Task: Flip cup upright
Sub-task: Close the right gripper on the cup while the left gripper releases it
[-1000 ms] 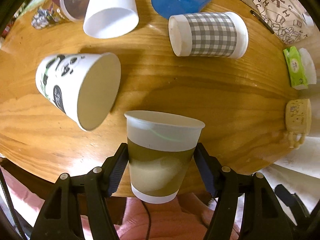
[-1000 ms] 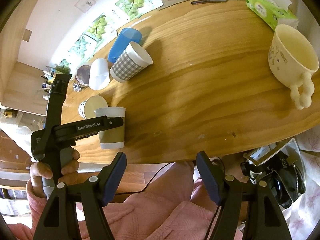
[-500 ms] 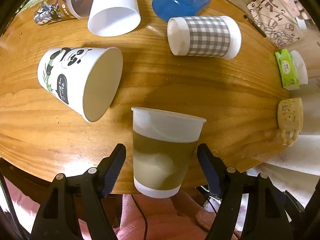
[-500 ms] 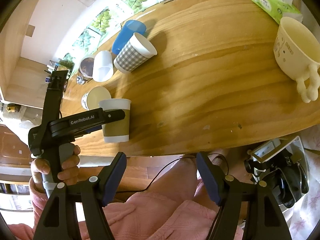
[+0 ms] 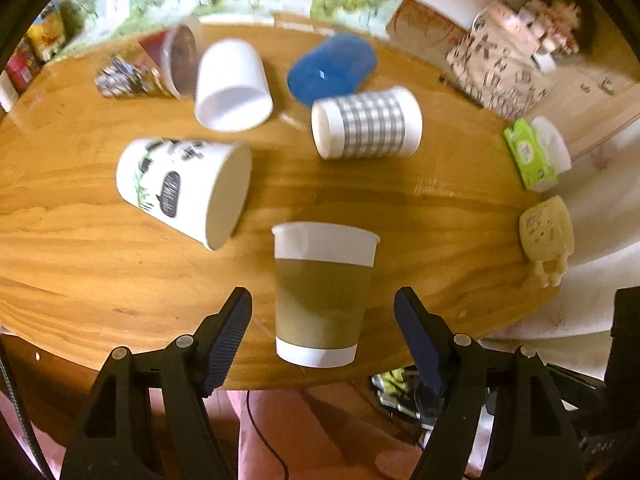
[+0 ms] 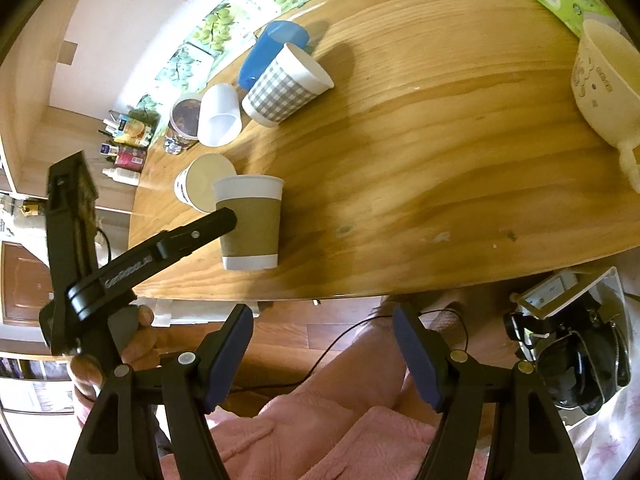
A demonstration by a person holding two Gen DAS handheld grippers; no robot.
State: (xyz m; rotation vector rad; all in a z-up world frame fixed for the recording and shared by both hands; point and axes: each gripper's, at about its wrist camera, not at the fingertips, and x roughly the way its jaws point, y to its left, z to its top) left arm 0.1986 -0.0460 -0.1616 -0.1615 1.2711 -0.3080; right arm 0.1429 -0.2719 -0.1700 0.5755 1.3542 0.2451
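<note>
A white paper cup with a brown sleeve (image 5: 323, 292) stands upright near the table's front edge; it also shows in the right wrist view (image 6: 250, 227). My left gripper (image 5: 323, 320) is open, its fingers apart on either side of the cup and not touching it. A panda-print cup (image 5: 184, 188), a grey checked cup (image 5: 366, 123), a white cup (image 5: 233, 86) and a blue cup (image 5: 332, 68) lie on their sides behind it. My right gripper (image 6: 322, 340) is open and empty, off the table's front edge above a pink lap.
A cream mug (image 6: 600, 80) stands at the table's right edge, with a green tissue pack (image 5: 530, 154) behind it. A jar (image 5: 180, 60) lies at the back left. The wooden table (image 6: 440, 152) has bare room in the middle.
My left gripper has opened and let go of the brown-sleeved cup, then drawn back a little. The cup now stands alone on the table. The right gripper has barely moved.
</note>
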